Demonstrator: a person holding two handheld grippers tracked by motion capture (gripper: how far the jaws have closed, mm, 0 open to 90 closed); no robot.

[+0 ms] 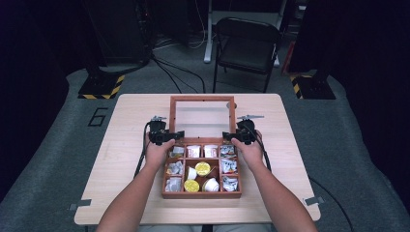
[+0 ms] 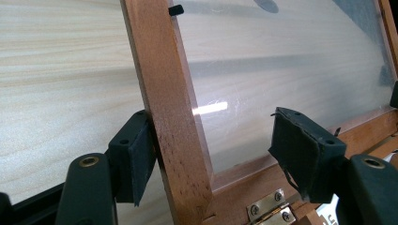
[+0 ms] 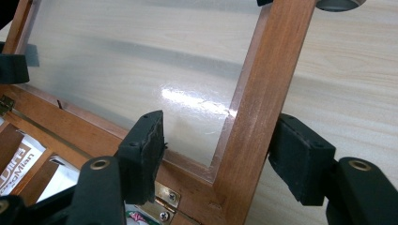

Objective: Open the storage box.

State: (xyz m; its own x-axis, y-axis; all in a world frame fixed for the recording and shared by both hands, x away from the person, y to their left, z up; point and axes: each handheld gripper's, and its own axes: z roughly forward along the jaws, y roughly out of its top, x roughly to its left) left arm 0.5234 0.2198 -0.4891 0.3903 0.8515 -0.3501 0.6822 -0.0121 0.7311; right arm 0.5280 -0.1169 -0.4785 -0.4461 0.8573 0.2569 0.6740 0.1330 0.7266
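Box: a wooden box with compartments of small packets and cups is seen on the worktop, its glazed lid laid open beyond the hinges.
Left gripper: its fingers are spread around the lid's left rail; the outer pad is touching the wood, while the inner pad is held well clear over the pane. Nothing is clamped.
Right gripper: its fingers are likewise spread around the right rail, with the outer pad just beside the wood and the inner pad apart from it. No grip is made.
Likely step: the lid is judged to be about to be taken by both rails, perhaps for closing.
Risk, slip: if only one pad bears on a rail, the lid could be dropped and slammed onto the contents.
Risk, pane: an inner pad pressed on the clear panel instead of wood could scratch or push it out.
Risk, twist: uneven lifting between the hands could strain the brass hinges.
Risk, shift: the whole box could be dragged along the worktop.
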